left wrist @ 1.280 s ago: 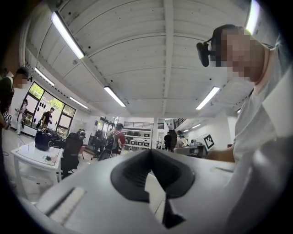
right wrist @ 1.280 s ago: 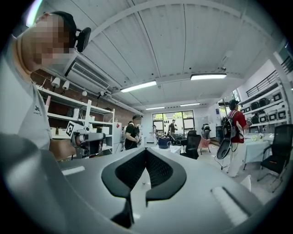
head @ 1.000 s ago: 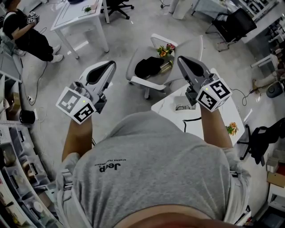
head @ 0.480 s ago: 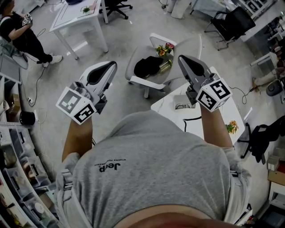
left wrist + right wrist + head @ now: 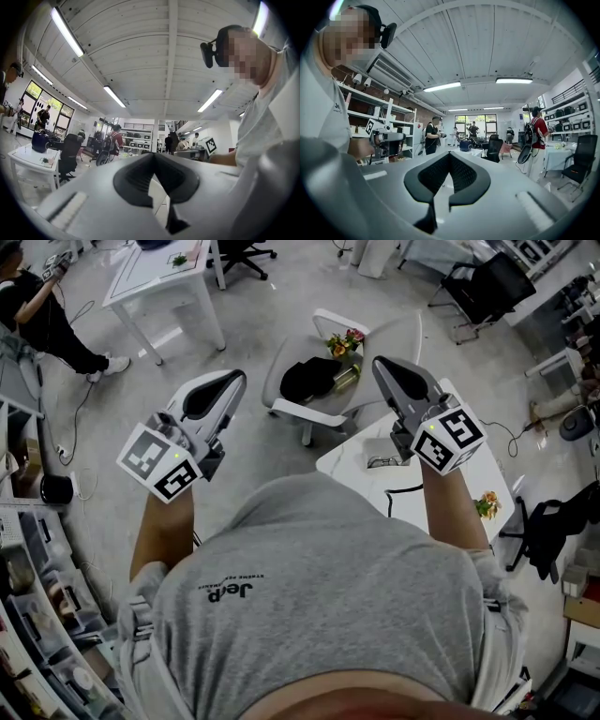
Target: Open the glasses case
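Location type: open-plan lab or workshop. Indicators: bare grey floor (image 5: 253, 324), white table (image 5: 155, 282), black office chair (image 5: 492, 287), wall shelving (image 5: 389, 117) stocked with boxes and equipment, ceiling strip lights (image 5: 115, 96), and a standing person (image 5: 47, 315) at work.

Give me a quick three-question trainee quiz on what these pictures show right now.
1. True or false: the left hand-held gripper and the right hand-held gripper both have jaws together, holding nothing.
2. What lies on the white table by the right hand-held gripper? A. eyeglasses B. a mug C. a laptop
3. Fill in: the black bundle sits on a white ____.
Key: 1 true; 2 A; 3 chair.
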`<state>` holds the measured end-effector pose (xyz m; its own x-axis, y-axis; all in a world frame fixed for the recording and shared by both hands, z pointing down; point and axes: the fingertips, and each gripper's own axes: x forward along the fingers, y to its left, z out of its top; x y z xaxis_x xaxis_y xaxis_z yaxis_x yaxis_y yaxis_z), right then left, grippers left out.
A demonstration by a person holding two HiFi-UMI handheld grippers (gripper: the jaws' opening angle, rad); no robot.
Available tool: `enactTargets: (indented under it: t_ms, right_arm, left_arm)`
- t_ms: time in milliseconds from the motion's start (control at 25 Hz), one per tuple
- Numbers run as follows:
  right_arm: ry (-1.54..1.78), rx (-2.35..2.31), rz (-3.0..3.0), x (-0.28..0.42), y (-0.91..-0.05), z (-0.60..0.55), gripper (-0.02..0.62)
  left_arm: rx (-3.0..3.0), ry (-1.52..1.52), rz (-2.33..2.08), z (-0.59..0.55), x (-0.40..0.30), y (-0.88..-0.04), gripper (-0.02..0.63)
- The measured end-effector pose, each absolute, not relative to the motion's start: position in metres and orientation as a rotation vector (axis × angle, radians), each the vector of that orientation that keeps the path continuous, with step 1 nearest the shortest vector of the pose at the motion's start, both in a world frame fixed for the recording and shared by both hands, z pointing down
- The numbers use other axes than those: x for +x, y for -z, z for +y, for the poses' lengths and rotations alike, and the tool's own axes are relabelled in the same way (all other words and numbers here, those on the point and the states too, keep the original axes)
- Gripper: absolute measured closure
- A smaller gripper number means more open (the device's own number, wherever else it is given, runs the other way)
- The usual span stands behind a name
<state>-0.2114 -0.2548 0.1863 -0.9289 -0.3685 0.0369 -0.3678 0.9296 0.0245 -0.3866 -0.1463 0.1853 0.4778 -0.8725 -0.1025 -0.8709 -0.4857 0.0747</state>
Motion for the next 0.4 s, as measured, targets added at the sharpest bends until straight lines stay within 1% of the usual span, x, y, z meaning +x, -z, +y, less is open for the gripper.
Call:
enactTargets:
  t_ms: [400]
  right_arm:
    - [0.022, 0.575, -3.048, -0.2081, -0.1908, -0.2548, 0.594]
  left_arm:
    - [2.695, 0.188, -1.566, -0.1449, -0.3819, -0.1876, 0.551]
